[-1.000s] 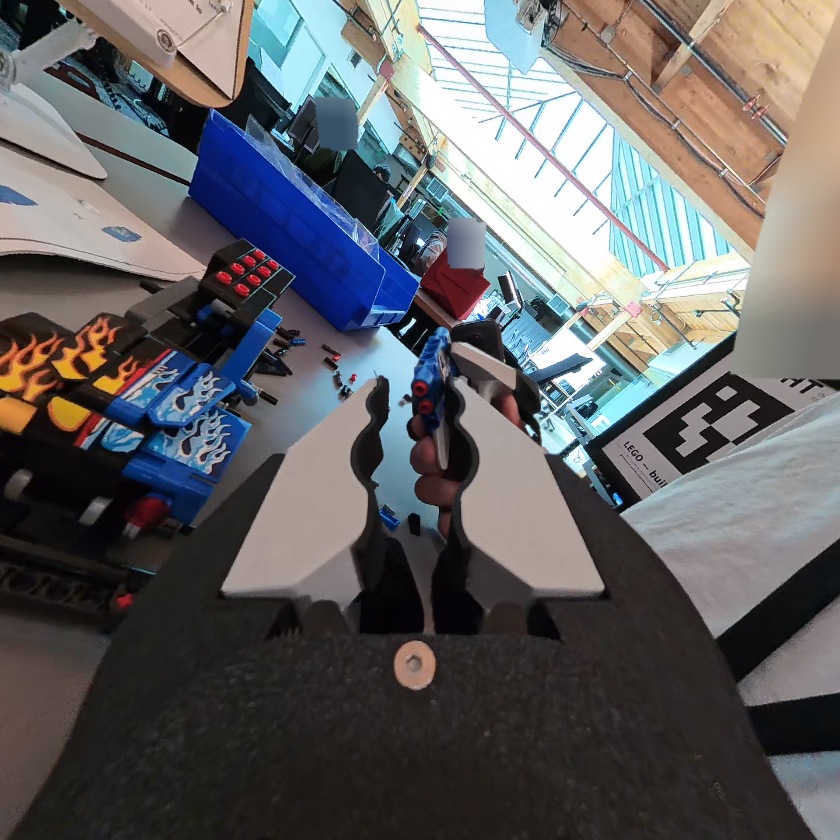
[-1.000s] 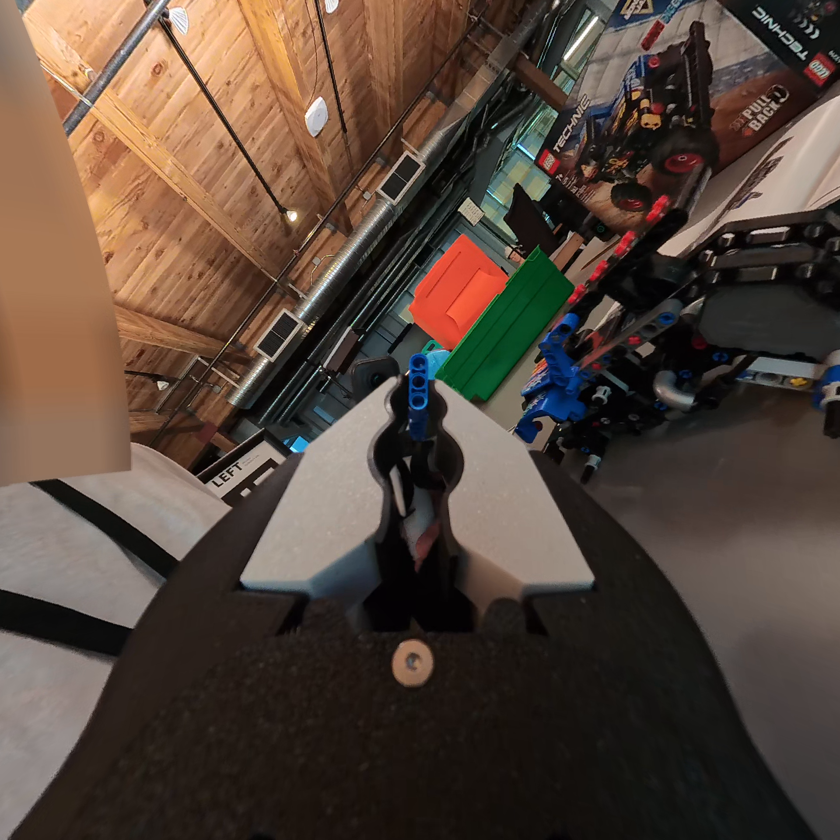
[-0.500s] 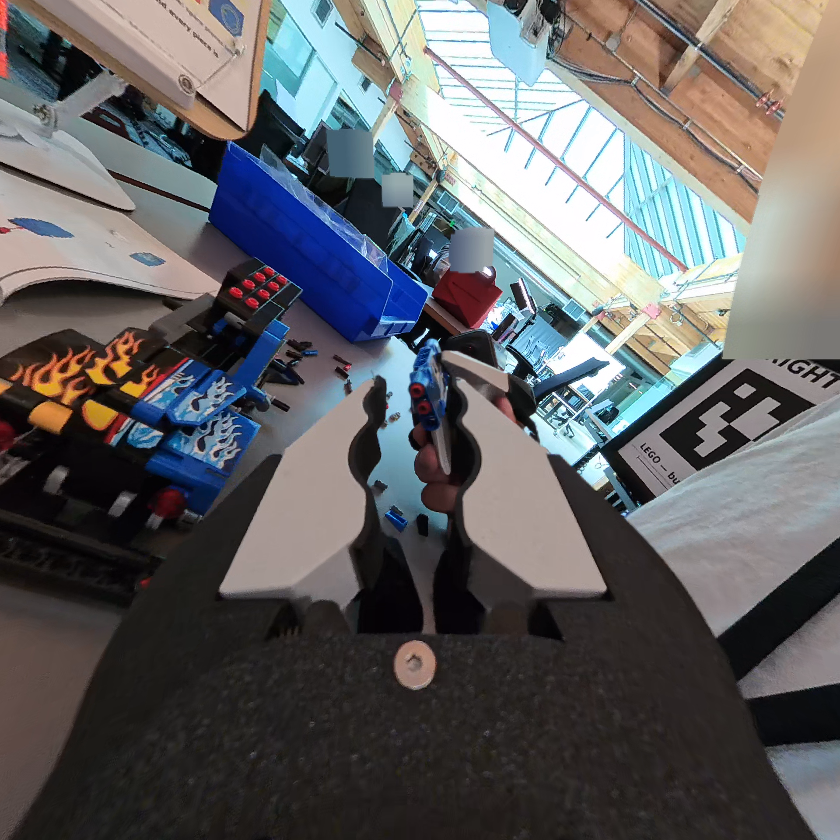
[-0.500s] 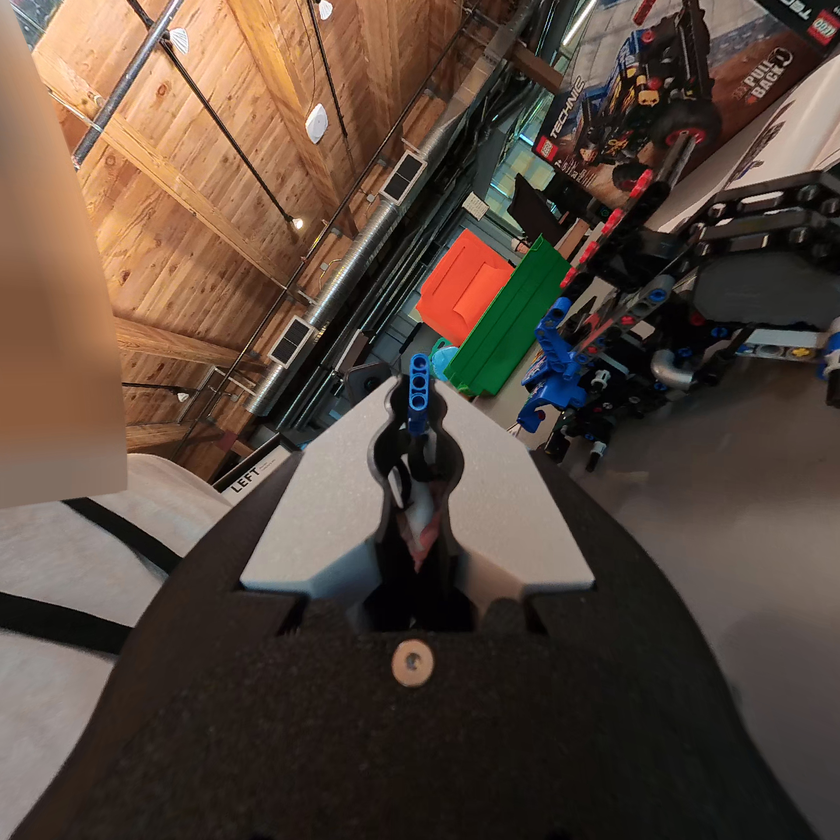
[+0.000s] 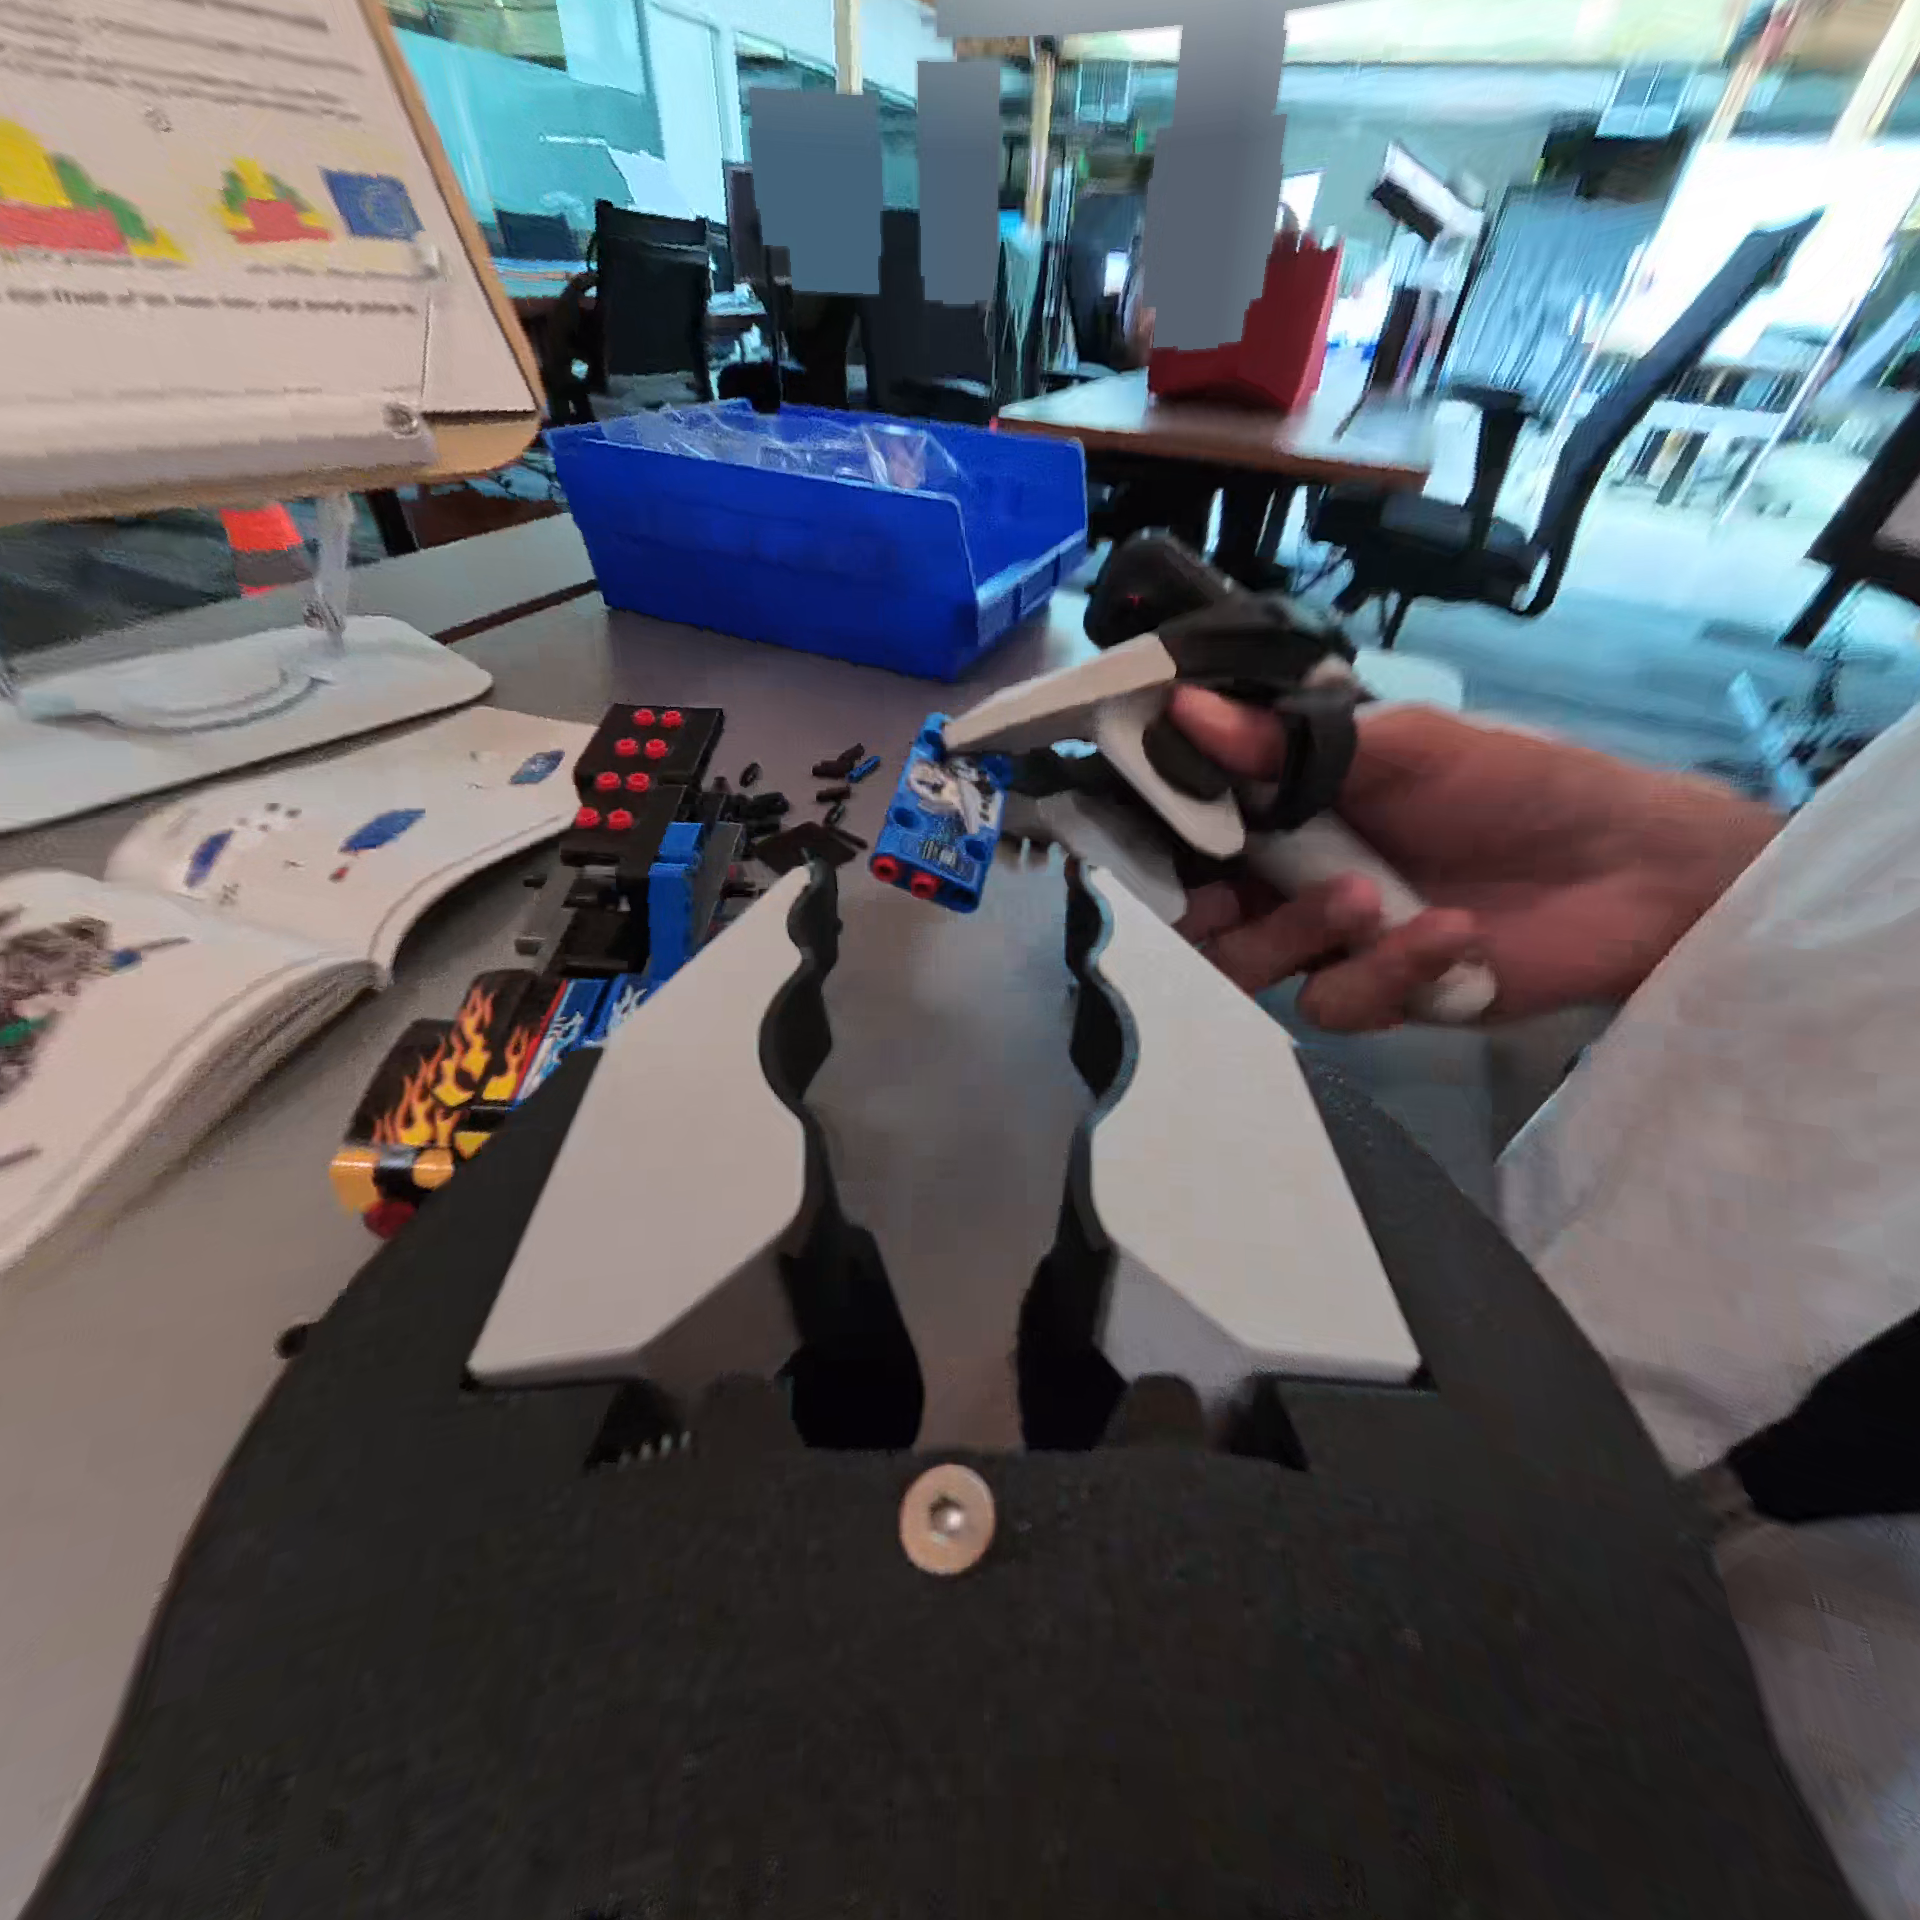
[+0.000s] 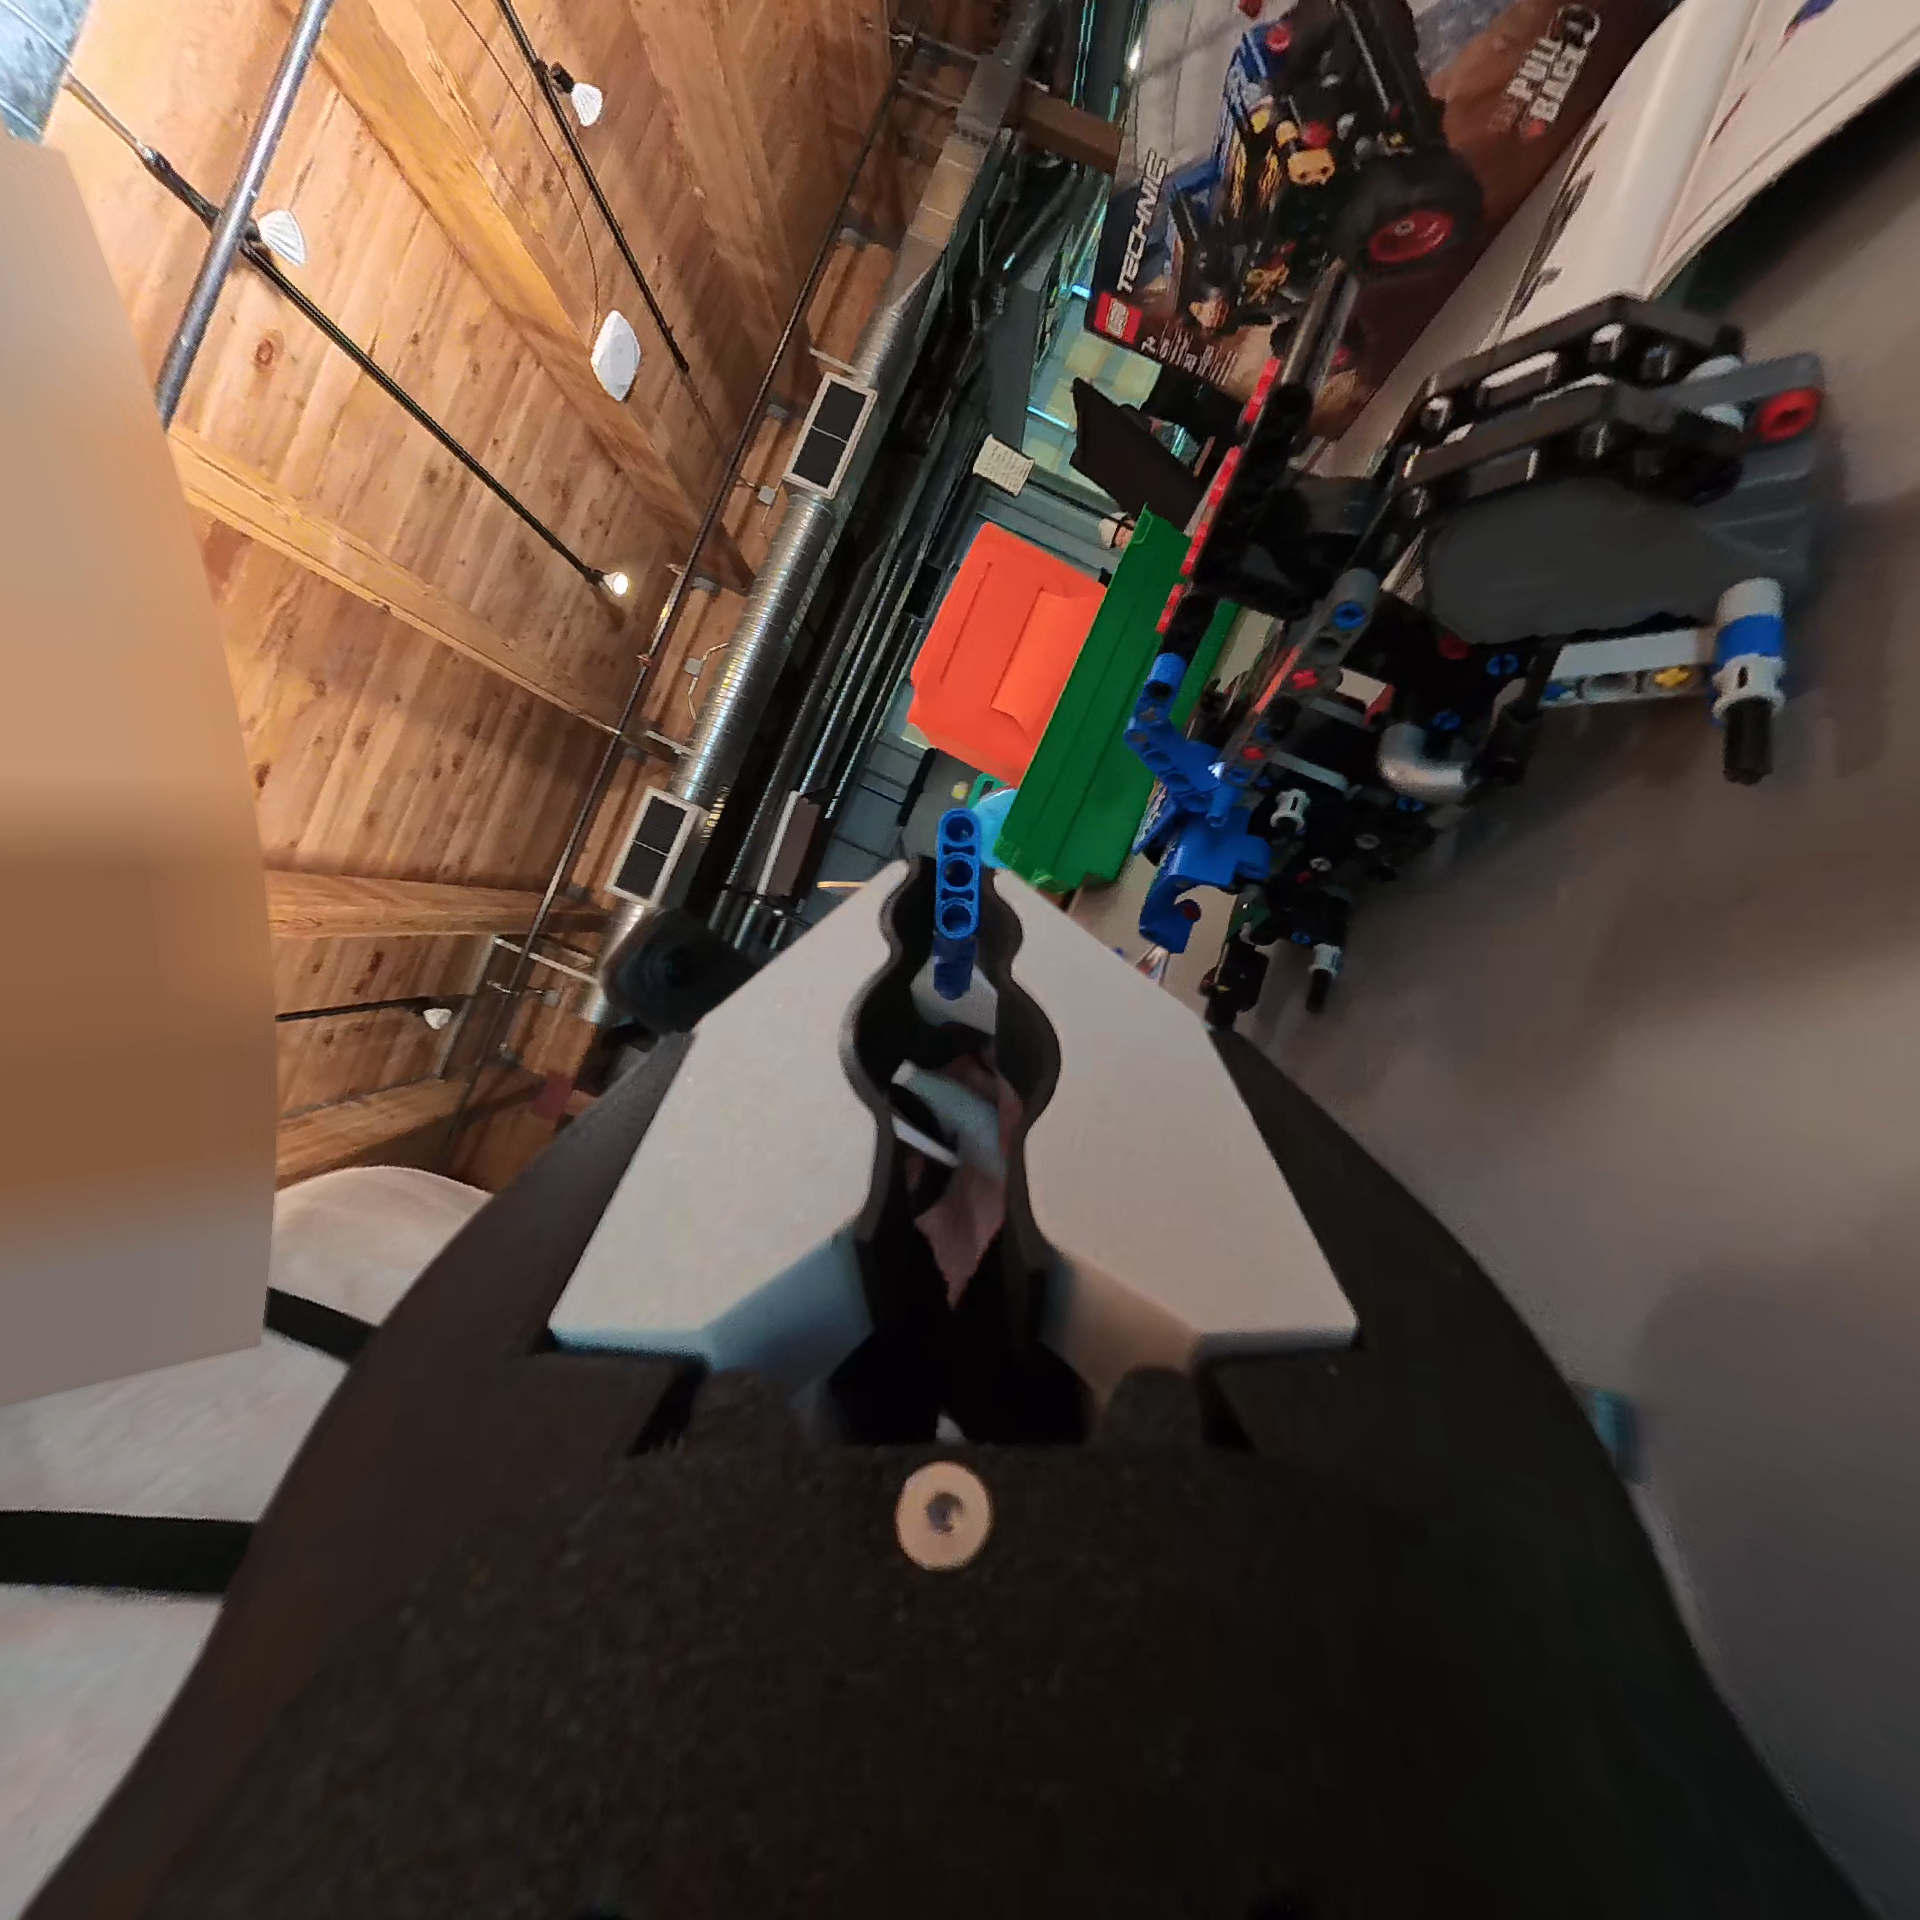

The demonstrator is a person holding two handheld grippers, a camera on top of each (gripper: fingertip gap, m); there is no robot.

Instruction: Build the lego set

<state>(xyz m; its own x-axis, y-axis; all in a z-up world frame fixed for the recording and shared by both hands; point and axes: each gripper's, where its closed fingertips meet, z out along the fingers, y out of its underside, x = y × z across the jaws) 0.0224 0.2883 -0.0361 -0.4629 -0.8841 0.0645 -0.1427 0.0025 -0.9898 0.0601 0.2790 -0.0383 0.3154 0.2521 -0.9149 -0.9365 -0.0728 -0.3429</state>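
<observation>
the left tongs (image 5: 940,894) stood open above the grey table (image 5: 935,1039), with nothing between the two grey fingers (image 5: 686,1122). at about 12 o'clock from their tips hung a blue lego panel (image 5: 940,821) with a flame sticker and two red pins on its lower edge. the right tongs (image 5: 971,732) gripped this panel by its upper corner, and a hand (image 5: 1455,883) held them from the 3 o'clock side. in the right wrist view the right tongs (image 6: 951,894) were closed on the same blue lego panel (image 6: 956,883), seen from its edge with round holes.

at 9 o'clock from the left tongs the partly built lego truck (image 5: 582,935) lay on the table, black and blue with orange flames and red studs. small loose lego pins (image 5: 800,800) were scattered at 11 o'clock, near the panel. an open instruction booklet (image 5: 208,956) lay further at 9 o'clock. a blue bin (image 5: 831,540) with clear plastic bags inside stood behind at 12 o'clock.

in the right wrist view the truck chassis (image 6: 1507,582) lay at 2 o'clock on the table, and the lego box (image 6: 1299,187) stood beyond it at 1 o'clock.
</observation>
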